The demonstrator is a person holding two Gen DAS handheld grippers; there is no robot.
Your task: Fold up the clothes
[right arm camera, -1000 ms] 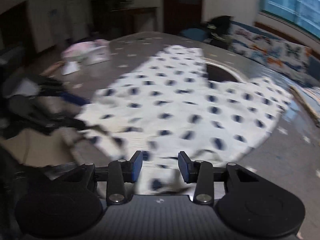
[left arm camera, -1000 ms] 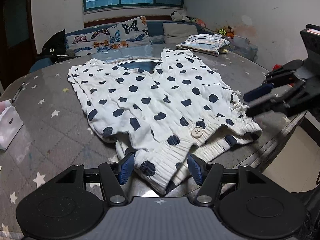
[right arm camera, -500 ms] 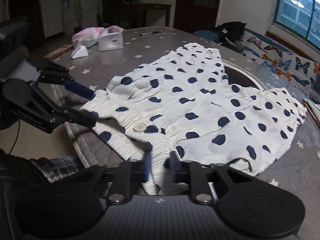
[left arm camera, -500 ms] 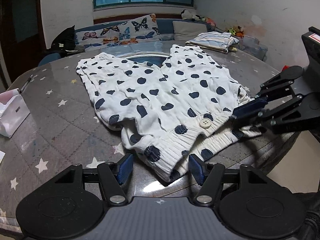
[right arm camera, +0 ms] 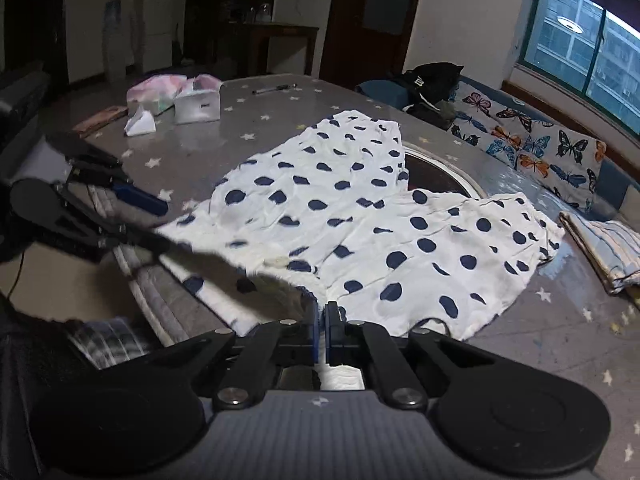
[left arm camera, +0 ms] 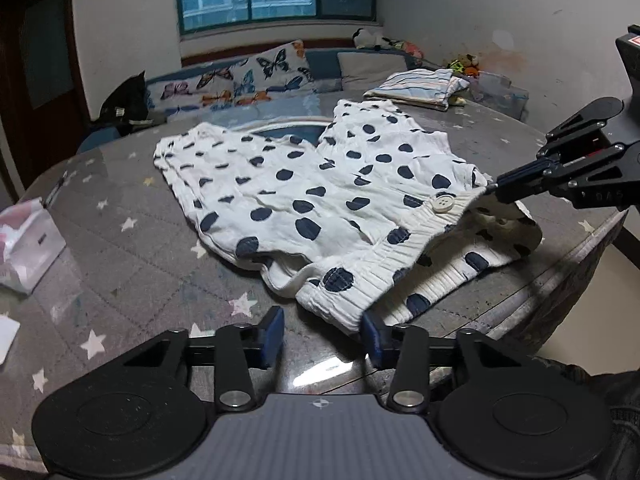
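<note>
White shorts with dark blue dots (left arm camera: 320,192) lie spread on the grey star-patterned table (left arm camera: 132,264), waistband toward me, with a white button (left arm camera: 442,203) near it. My left gripper (left arm camera: 322,334) is open, its fingertips at the near corner of the waistband. My right gripper (right arm camera: 321,330) is shut on the waistband and lifts its upper layer; it also shows in the left wrist view (left arm camera: 500,192) at the right. The shorts also show in the right wrist view (right arm camera: 360,220), and the left gripper (right arm camera: 148,220) sits at their left.
A folded striped garment (left arm camera: 420,88) lies at the far side of the table. A tissue pack (left arm camera: 28,240) sits at the left. A butterfly cushion (left arm camera: 240,80) and a black bag (left arm camera: 124,104) lie on the bench behind. The table edge (left arm camera: 580,256) drops off at right.
My right gripper closed on the waistband and raised its upper layer. The left gripper stayed open and drew back slightly from the waistband corner.
</note>
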